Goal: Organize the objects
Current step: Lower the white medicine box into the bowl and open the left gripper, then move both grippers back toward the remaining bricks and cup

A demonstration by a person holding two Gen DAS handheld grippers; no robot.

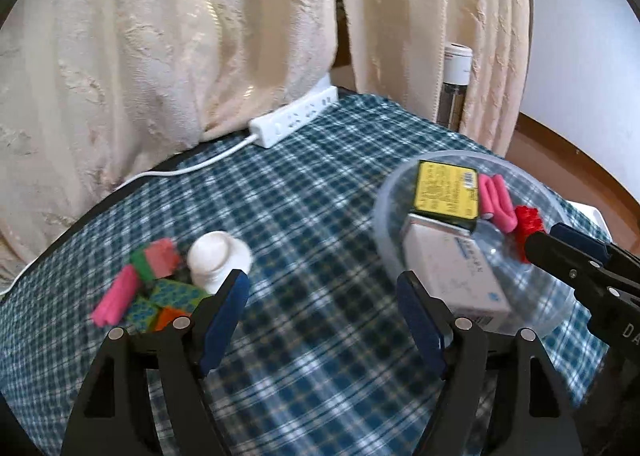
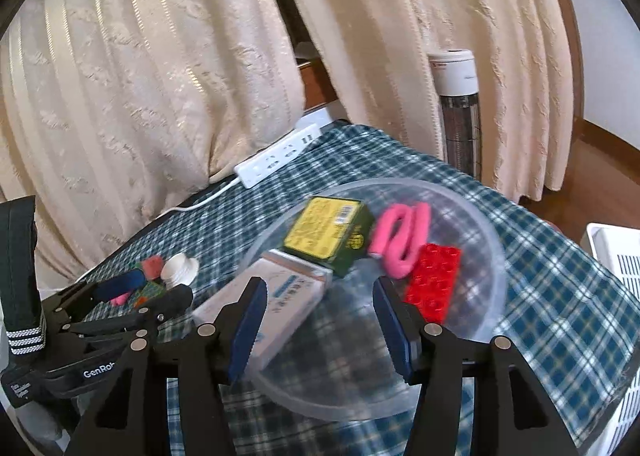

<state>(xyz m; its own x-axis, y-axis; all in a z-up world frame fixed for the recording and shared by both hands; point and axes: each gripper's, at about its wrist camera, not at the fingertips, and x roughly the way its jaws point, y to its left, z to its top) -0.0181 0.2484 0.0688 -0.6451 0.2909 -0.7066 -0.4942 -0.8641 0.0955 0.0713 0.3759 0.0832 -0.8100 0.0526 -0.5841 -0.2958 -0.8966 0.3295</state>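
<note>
A clear plastic bowl [image 2: 472,200] [image 1: 386,192] on the checked cloth holds a yellow-green box [image 2: 326,230] [image 1: 446,192], a white box [image 2: 276,300] [image 1: 452,268], a pink folded strip [image 2: 400,240] [image 1: 496,202] and a red studded brick [image 2: 434,282] [image 1: 528,222]. To its left lies a pile: a white cap [image 1: 218,256] [image 2: 180,268], a pink strip [image 1: 116,298], a red-green block [image 1: 158,256] and patterned blocks [image 1: 172,296]. My left gripper [image 1: 322,318] is open and empty between pile and bowl. My right gripper [image 2: 320,324] is open and empty above the bowl's near side.
A white power strip [image 1: 294,116] [image 2: 280,156] with its cord lies at the table's back edge against cream curtains [image 1: 180,36]. A tower heater [image 2: 458,108] stands behind the table. A white slatted basket [image 2: 616,256] is at the right edge.
</note>
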